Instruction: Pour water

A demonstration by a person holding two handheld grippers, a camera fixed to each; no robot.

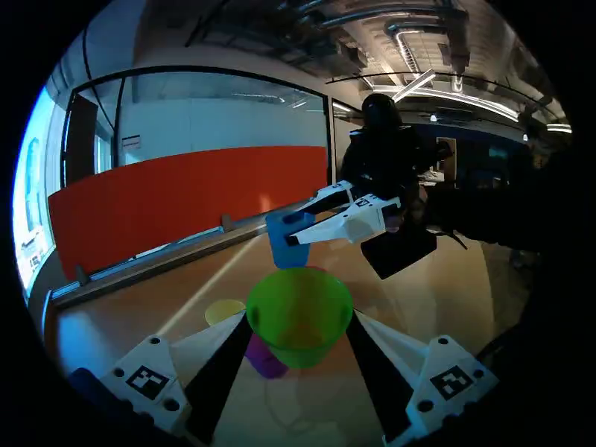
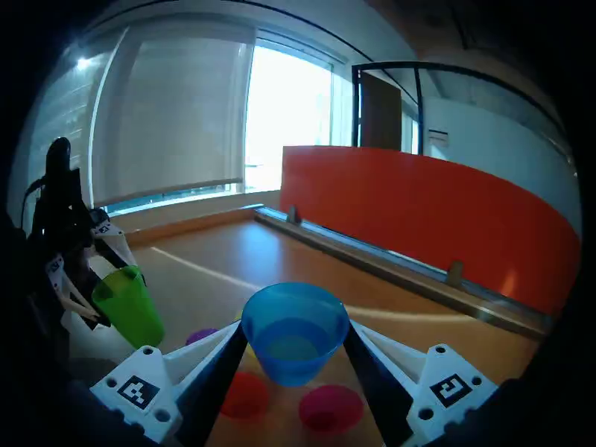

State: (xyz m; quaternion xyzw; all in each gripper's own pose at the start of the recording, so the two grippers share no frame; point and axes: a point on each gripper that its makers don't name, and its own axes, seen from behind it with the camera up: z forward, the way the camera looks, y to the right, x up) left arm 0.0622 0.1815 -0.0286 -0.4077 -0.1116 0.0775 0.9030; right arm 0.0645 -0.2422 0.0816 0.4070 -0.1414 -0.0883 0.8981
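Left gripper view: gripper (image 1: 298,319) holds green cup (image 1: 299,335) aloft.

A translucent green cup (image 1: 299,328) was gripped by its sides in the left gripper (image 1: 298,319), roughly upright, its open mouth seen from above. A translucent blue cup (image 2: 295,343) was clamped likewise in the right gripper (image 2: 295,335). The cups were seen apart. Water inside either could not be made out.
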